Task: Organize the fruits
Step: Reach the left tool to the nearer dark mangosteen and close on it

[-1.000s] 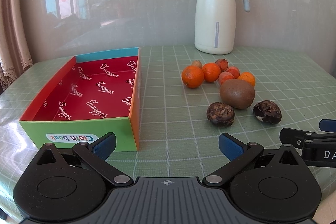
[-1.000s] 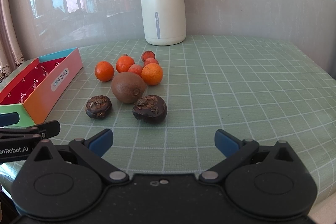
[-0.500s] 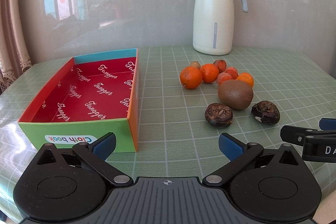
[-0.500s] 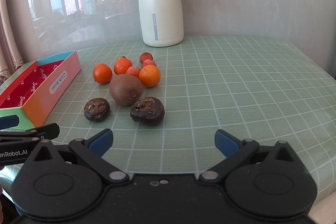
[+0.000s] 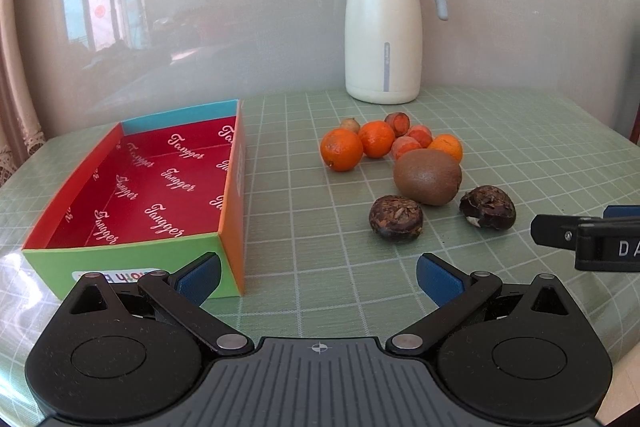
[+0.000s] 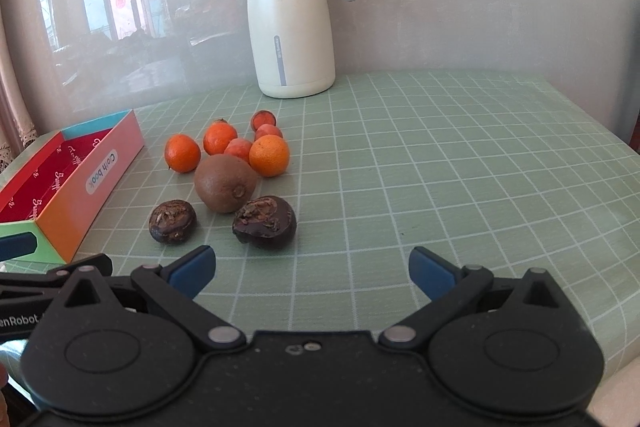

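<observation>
Fruits lie loose on the green checked tablecloth [image 5: 520,155], all outside the box [image 5: 140,255], which stands at the left with its red printed floor bare and its green front wall just ahead of the left gripper [image 5: 318,277]. That gripper hovers low over the cloth with its blue-padded fingers spread wide and nothing between them. To the right of the box, well apart from it, sits the cluster: an orange [image 5: 341,149] nearest the box, a second orange [image 5: 376,138] just behind it, a small brownish fruit [image 5: 350,124] at the back, three small reddish fruits beside them, and a third orange [image 5: 447,147] on the far side. In front of these rests a kiwi [image 5: 427,177], with two dark water chestnuts nearer the grippers, one [image 5: 396,218] left of the kiwi's front, the other [image 5: 487,207] to its right. A cream jug [image 5: 383,31] with a grey lid stands upright behind the fruit, near the wall. At the right, the right gripper [image 6: 312,273] is likewise held wide apart and empty, aimed just right of the nearer chestnut.
</observation>
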Tool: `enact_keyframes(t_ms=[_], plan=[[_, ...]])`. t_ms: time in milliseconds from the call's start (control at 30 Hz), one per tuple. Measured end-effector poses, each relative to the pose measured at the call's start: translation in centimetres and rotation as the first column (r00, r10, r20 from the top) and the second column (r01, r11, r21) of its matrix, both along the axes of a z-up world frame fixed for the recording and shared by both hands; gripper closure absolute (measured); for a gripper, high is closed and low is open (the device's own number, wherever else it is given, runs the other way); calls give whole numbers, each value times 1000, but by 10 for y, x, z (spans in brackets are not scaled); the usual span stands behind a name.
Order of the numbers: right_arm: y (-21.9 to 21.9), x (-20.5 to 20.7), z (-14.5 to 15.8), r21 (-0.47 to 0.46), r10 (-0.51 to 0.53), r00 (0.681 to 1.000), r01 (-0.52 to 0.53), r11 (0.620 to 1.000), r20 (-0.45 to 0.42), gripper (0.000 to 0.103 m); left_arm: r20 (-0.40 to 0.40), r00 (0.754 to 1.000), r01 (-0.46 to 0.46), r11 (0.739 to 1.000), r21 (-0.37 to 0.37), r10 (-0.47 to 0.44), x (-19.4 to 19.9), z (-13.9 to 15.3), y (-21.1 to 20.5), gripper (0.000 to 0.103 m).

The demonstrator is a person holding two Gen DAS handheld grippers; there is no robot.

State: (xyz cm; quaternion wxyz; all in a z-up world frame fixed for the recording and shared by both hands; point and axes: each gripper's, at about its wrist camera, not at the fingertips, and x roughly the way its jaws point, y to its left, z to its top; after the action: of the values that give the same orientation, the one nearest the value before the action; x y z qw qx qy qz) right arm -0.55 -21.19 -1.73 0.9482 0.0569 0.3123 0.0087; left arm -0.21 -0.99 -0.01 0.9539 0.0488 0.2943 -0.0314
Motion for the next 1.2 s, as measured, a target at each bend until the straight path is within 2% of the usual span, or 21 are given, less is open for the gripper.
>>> enact_keyframes(t_ms=[267, 367, 567, 833, 967, 1133, 1167, 1200], plan=[[-19, -7, 7, 22, -70, 997, 69, 997, 29, 0, -9, 999, 53, 998, 31, -53, 6, 0, -10, 0], [-31, -11, 11, 7, -150, 987, 149, 989, 55, 0, -14, 997, 71, 996, 47, -70, 11, 0, -14, 0], [-56, -18, 18, -35, -307, 947, 312, 949, 96, 0, -46, 994, 104, 993, 58, -101, 24, -3, -23, 0], [-71, -23, 21, 23, -315, 944, 314, 949, 93, 0, -44, 983, 184, 977, 109, -181, 48, -7, -50, 0], [-73, -26, 23, 30, -310, 946, 308, 951, 97, 0, -54, 983, 181, 978, 100, -176, 64, -10, -51, 0], [-81, -33, 26, 47, -314, 943, 311, 949, 108, 0, -90, 984, 156, 987, 46, -151, 79, -18, -44, 1], [-83, -34, 26, 53, -317, 942, 313, 948, 109, 0, -91, 985, 151, 988, 38, -148, 80, -20, -44, 4], [-84, -33, 26, 59, -321, 941, 316, 947, 107, 0, -97, 984, 156, 987, 32, -152, 80, -21, -44, 16]])
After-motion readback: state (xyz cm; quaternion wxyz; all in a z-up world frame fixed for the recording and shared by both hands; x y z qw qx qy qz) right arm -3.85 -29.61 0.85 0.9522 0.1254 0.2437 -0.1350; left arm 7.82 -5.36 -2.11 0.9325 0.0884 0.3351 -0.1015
